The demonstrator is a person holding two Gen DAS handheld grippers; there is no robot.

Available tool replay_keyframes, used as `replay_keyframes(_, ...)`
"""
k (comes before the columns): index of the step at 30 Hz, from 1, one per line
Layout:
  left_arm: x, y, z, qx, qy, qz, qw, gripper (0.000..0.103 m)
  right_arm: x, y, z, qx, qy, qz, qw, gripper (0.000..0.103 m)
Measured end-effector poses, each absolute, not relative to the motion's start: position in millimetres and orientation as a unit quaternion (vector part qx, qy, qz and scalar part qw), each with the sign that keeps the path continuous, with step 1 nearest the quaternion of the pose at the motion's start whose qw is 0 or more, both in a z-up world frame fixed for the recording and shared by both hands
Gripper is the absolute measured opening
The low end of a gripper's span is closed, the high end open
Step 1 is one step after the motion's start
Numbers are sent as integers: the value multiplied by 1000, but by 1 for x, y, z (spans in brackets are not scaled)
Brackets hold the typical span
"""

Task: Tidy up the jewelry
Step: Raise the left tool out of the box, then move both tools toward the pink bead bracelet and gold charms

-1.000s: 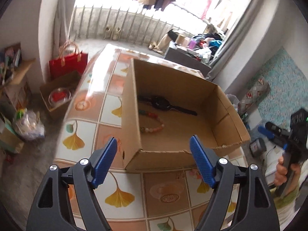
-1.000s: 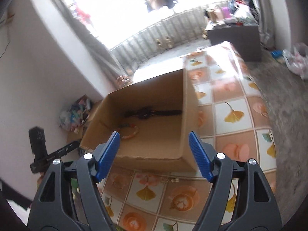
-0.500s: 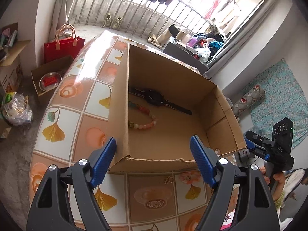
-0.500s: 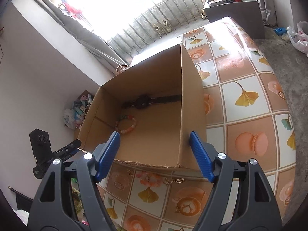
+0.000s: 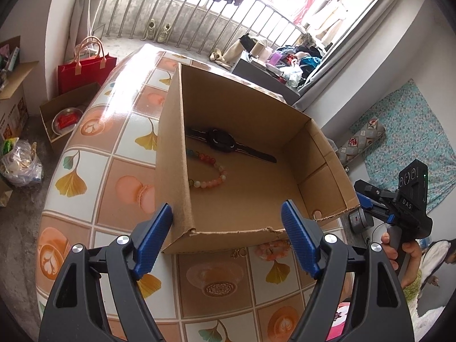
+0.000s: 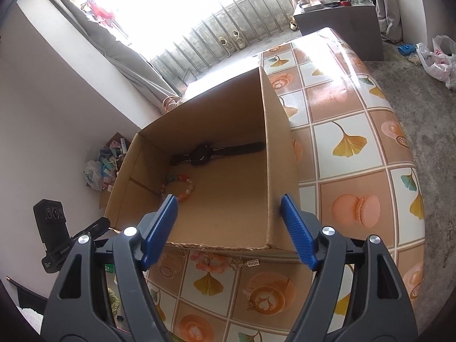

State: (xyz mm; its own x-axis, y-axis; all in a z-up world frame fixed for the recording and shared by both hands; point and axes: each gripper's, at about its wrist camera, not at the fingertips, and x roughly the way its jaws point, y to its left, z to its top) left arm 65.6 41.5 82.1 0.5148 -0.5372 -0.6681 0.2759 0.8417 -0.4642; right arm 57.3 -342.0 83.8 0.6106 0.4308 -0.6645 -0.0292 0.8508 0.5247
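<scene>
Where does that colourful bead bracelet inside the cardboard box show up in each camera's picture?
Left wrist view: bead bracelet left of centre, against the box's left wall.
Right wrist view: bead bracelet left of centre, above the left blue finger.
Shared landmark: black watch lying just beyond it.

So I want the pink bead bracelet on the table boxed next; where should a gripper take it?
Judging by its pose, grip the pink bead bracelet across the bead strand on its near arc, coming from above on the side away from the cardboard box. It lies flat against the box's front wall, so the far arc is crowded. The right gripper hangs open closest.
</scene>
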Motion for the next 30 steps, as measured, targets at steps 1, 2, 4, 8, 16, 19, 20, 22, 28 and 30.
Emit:
replay_keyframes(1,64,43,83,-151,428,-236,859,76,54,-344,86,243,412,129,869,72)
replay_keyframes(2,62,43,84,-149,423,-233,863,76,49,-345,88,245,404,122,873,72)
replay_keyframes(4,52,48,89,-138,406,-224,875,78,35,-347,95,242,382,108,885,72)
replay_keyframes(8,27,55,91,-106,390,-230,885,83,6,-344,94,211,378,81,898,73)
replay_keyframes(16,-14,14,31,25,476,-223,850,85,-27,-302,34,112,490,59,862,77)
replay_keyframes(19,-19,-7,11,73,481,-211,848,85,-28,-285,18,64,510,39,857,77)
replay_keyframes(20,-19,-12,9,83,481,-203,849,85,-28,-281,13,51,513,34,856,79)
replay_keyframes(22,-16,-19,2,99,482,-193,849,85,-28,-271,7,25,518,29,854,82)
replay_keyframes(28,-13,-26,-10,112,488,-172,848,90,-29,-246,-8,-39,524,30,850,86)
replay_keyframes(30,-13,-26,-11,108,491,-167,848,96,-29,-242,-10,-49,522,30,851,90)
